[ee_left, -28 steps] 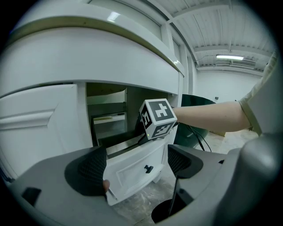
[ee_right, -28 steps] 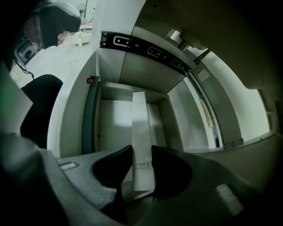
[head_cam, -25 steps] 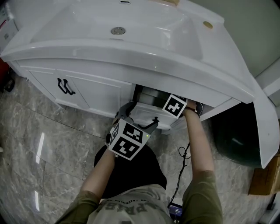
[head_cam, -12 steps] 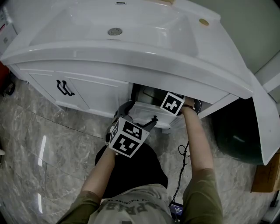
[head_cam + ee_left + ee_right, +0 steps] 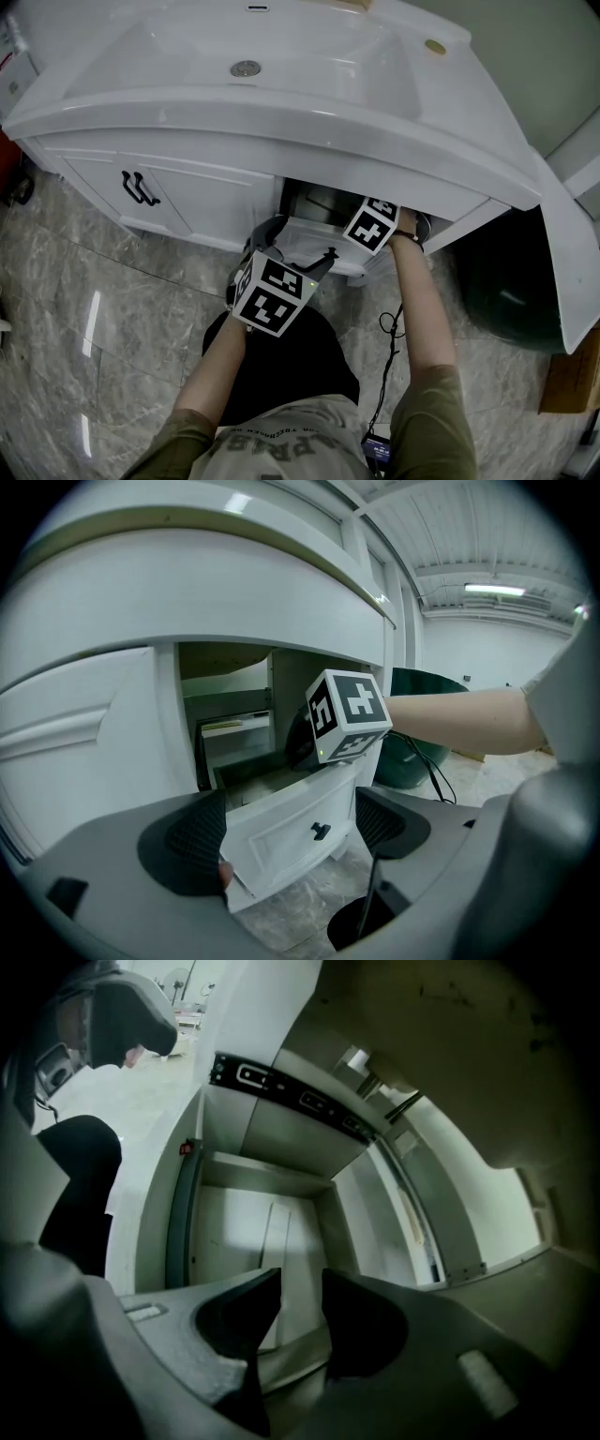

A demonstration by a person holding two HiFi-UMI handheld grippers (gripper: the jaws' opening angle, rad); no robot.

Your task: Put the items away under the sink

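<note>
Drawer [image 5: 305, 242] faces wide-spread left tongs [image 5: 291, 832]; empty, narrowly parted right tongs [image 5: 300, 1307] sit inside.

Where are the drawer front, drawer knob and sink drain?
drawer front [image 5: 272, 844], left gripper view, white panel left of the knob.
drawer knob [image 5: 320, 831], left gripper view, middle of the knob.
sink drain [image 5: 246, 67], head view, centre of the metal ring.

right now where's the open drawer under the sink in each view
head view: drawer centre, under the sink rim.
left gripper view: lower centre, front panel and black knob facing us.
right gripper view: its pale inside fills the middle.
shared landmark: the marker cube on the right gripper, just above the drawer in head view and left gripper view.
</note>
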